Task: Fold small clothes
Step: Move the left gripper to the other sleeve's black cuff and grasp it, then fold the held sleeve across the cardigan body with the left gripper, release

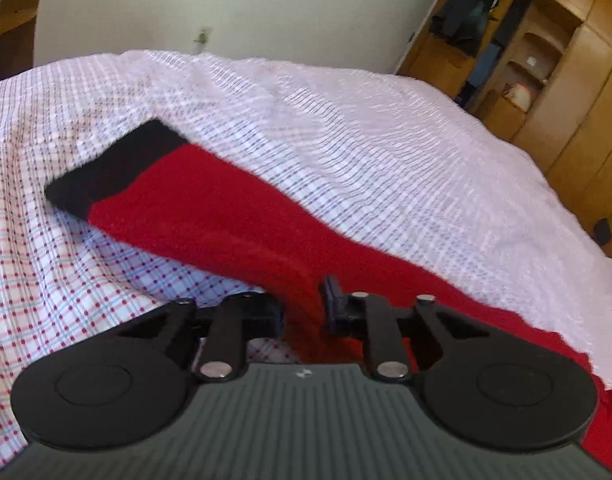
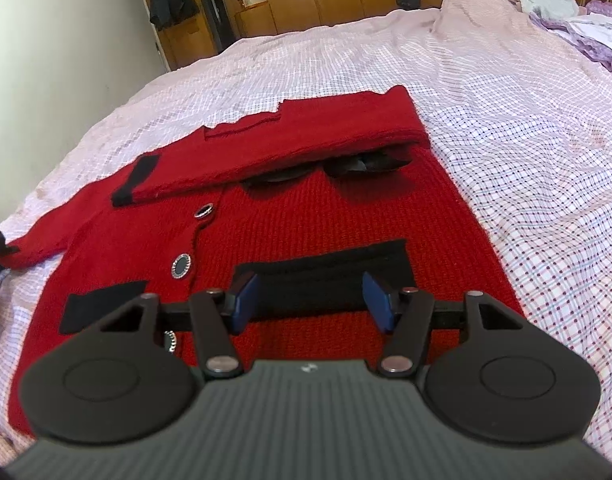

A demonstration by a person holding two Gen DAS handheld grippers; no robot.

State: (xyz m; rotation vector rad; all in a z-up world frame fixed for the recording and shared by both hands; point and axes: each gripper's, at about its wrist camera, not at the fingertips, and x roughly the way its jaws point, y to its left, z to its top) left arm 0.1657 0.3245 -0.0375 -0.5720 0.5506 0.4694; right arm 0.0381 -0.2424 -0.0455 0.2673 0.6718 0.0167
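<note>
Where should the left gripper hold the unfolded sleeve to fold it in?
Near the black cuff, coming from the outer side. The sleeve lies stretched away from the cardigan, so its free end swings across the body. The left gripper appears shut on it nearer the body.

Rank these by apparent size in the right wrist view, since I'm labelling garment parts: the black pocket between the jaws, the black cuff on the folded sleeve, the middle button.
1. black pocket, though it sits nearest the camera.
2. black cuff.
3. middle button, clearly smallest.

One red cardigan [image 2: 306, 216]; two black pockets; three buttons visible; two tongs; one checked bedsheet [image 2: 526, 140].
</note>
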